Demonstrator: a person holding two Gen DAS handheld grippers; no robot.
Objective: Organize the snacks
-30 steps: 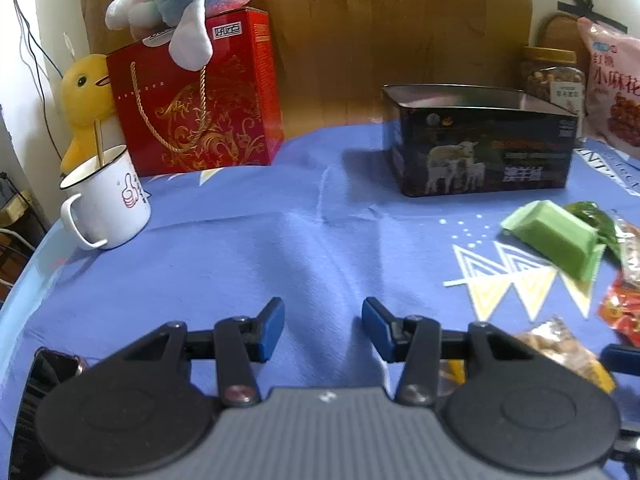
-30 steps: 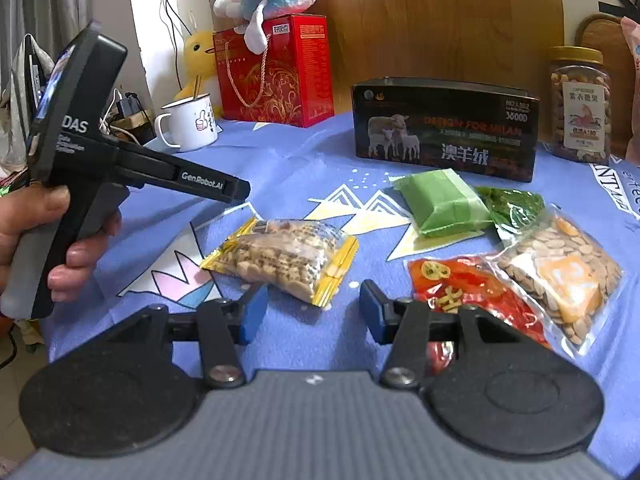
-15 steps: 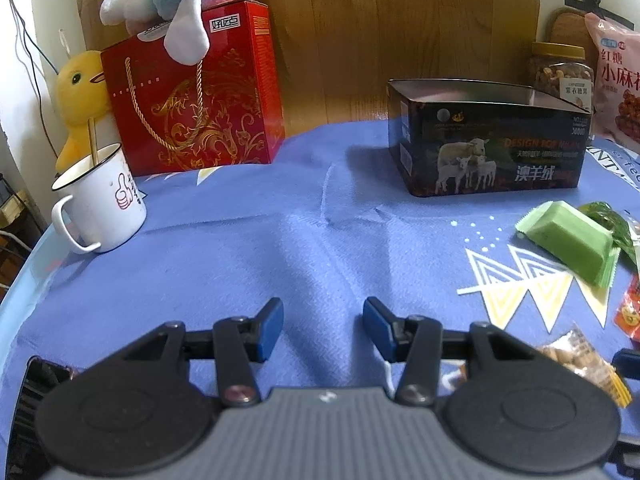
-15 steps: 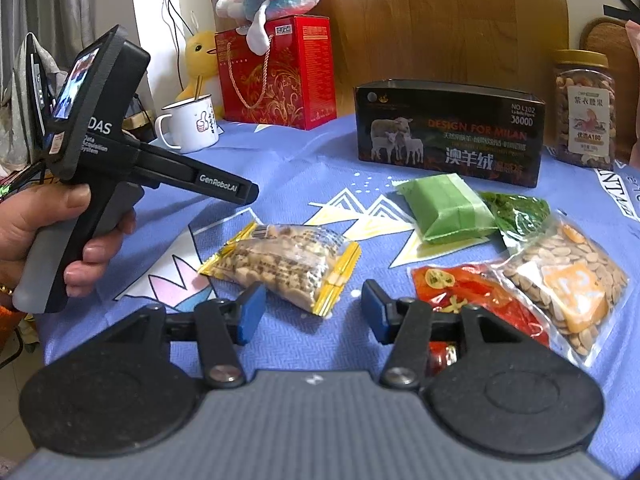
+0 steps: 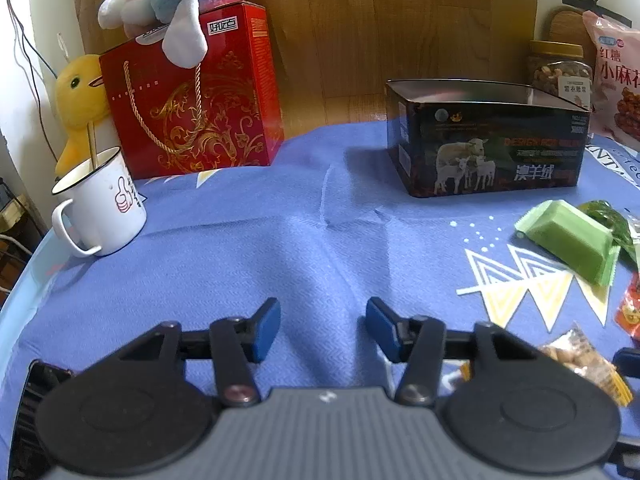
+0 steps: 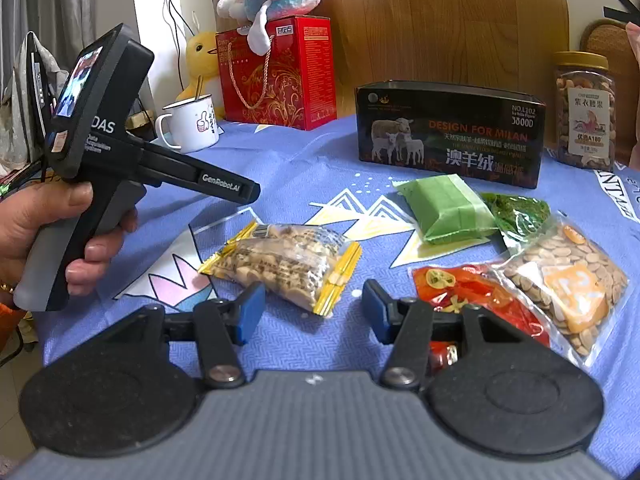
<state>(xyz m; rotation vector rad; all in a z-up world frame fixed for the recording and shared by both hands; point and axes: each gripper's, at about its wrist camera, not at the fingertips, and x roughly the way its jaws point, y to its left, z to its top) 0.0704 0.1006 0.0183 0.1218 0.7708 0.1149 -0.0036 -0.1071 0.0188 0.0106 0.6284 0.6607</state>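
Several snack packs lie on the blue cloth: a clear pack of small biscuits with yellow ends point(image 6: 282, 264), a green block pack point(image 6: 444, 208), a dark green pack point(image 6: 516, 208), a red pack point(image 6: 468, 292) and a clear pack of broad beans point(image 6: 568, 284). An open black tin with sheep on it point(image 6: 450, 140) stands behind them. My right gripper point(image 6: 310, 314) is open and empty, just in front of the biscuit pack. My left gripper point(image 5: 322, 328) is open and empty over bare cloth, left of the snacks; the tin point(image 5: 484, 144) is far right of it.
A white enamel mug point(image 5: 100, 208), a red gift box point(image 5: 192, 96) with a plush toy on it and a yellow duck toy point(image 5: 78, 100) stand at the back left. A nut jar point(image 6: 584, 112) and a pink snack bag point(image 5: 616, 80) stand at the back right.
The left gripper has lifted and turned slightly left, so the snacks sit further right in its view. The right gripper has shifted a little; both stay open.
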